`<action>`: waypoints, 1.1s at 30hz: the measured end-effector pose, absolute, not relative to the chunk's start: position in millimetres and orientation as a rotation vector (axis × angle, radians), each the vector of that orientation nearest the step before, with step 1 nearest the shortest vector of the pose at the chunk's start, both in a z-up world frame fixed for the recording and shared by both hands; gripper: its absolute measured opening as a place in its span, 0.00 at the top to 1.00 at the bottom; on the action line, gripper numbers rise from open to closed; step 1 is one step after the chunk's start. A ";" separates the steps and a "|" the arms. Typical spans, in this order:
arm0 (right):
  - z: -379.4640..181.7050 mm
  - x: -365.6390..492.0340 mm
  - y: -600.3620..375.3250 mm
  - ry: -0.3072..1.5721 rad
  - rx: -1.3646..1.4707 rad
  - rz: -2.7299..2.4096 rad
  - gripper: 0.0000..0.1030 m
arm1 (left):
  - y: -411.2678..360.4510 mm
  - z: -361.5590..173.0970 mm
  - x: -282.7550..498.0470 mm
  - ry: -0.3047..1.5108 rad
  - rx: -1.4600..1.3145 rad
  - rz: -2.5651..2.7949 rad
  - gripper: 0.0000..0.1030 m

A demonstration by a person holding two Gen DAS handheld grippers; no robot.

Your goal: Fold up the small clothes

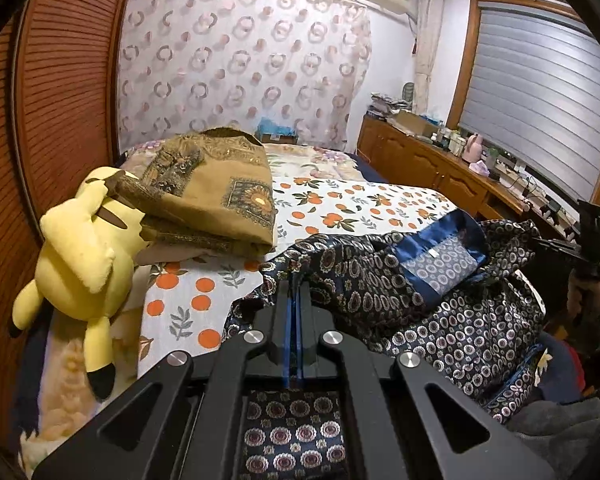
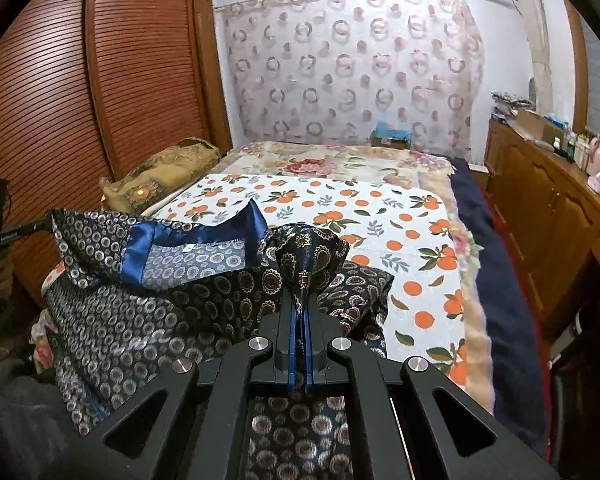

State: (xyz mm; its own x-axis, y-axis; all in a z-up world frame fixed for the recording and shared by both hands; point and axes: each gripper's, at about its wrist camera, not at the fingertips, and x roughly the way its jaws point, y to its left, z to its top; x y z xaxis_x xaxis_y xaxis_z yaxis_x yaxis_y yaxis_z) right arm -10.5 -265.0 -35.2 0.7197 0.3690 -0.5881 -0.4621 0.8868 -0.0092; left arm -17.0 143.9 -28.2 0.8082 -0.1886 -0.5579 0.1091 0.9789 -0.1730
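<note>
The dark patterned garment [image 2: 148, 308] — bunched at the near edge of the orange-print sheet [image 2: 380, 216] — is pinched in both closed grippers, left [image 1: 296, 292] and right [image 2: 300, 300], and should be drawn taut and level before being laid flat.

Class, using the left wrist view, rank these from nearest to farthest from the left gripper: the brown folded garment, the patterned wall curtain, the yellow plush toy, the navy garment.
1. navy garment, clamped in the left gripper.
2. yellow plush toy, to the left at the bed's edge.
3. brown folded garment, behind the toy, left of centre.
4. patterned wall curtain, on the far wall.
</note>
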 end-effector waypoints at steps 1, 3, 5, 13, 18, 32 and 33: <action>-36.4 -5.5 -261.4 0.618 -0.175 0.461 0.97 | 144.2 -27.7 -19.0 0.611 -0.132 -0.158 0.98; -35.7 -11.7 -262.8 0.627 -0.191 0.452 0.97 | 146.5 -28.1 -22.2 0.614 -0.130 -0.153 0.98; -36.4 -17.0 -264.8 0.638 -0.195 0.441 0.97 | 149.4 -29.0 -25.8 0.616 -0.135 -0.148 0.98; -48.7 -36.6 -279.6 0.764 -0.201 0.429 0.97 | 156.9 -44.1 -33.3 0.666 -0.122 -0.101 0.97; -54.4 -33.9 -275.1 0.789 -0.214 0.426 0.97 | 156.9 -51.9 -26.7 0.711 -0.119 -0.106 0.97; 1.8 -36.7 -270.5 0.624 -0.272 0.403 0.51 | 156.3 -24.6 -1.4 0.642 -0.076 -0.127 0.21; 3.4 -32.3 -270.0 0.615 -0.273 0.393 0.47 | 156.1 -25.0 8.3 0.651 -0.066 -0.122 0.21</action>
